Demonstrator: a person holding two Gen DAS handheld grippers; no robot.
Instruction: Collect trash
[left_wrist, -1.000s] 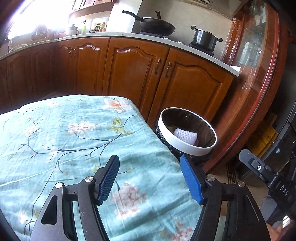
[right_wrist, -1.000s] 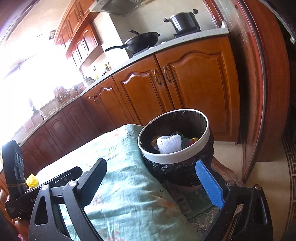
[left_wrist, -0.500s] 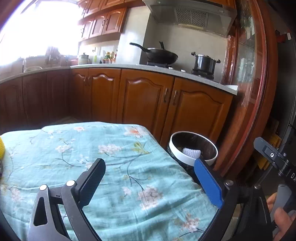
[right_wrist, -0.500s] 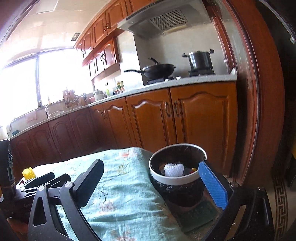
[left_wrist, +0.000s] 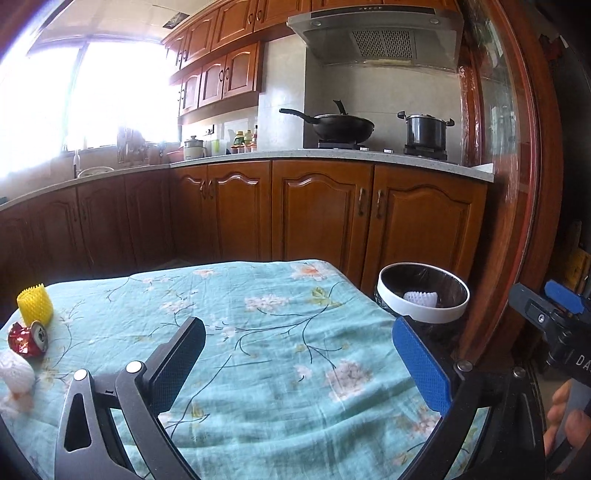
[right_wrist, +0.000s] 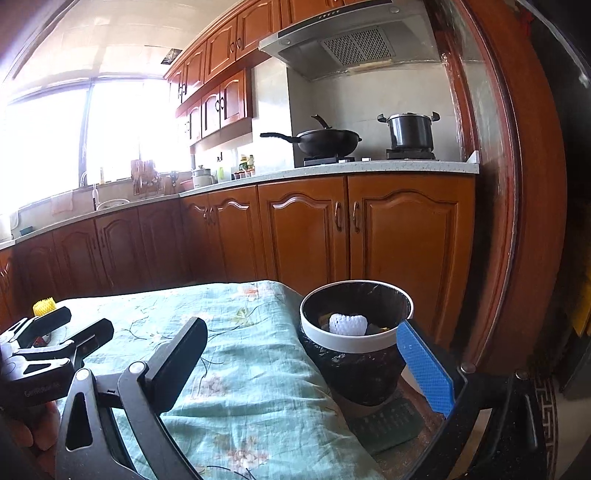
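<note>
Daylight floods both wrist views from a large window (left_wrist: 55, 99) at the upper left, so strongly that the panes burn out to plain white and a pale haze spreads over the nearby wall cupboards (left_wrist: 221, 70). The right side falls away into deep shadow past the wooden door frame (right_wrist: 524, 206). The flowered cloth (left_wrist: 258, 332) is evenly lit, with soft shadows under the near black tool parts. Fisheye bending curves the worktop (right_wrist: 332, 170) and frame, and dark corners ring each picture. Focus is fairly sharp at the centre, softer toward the edges, with no clear motion blur.
</note>
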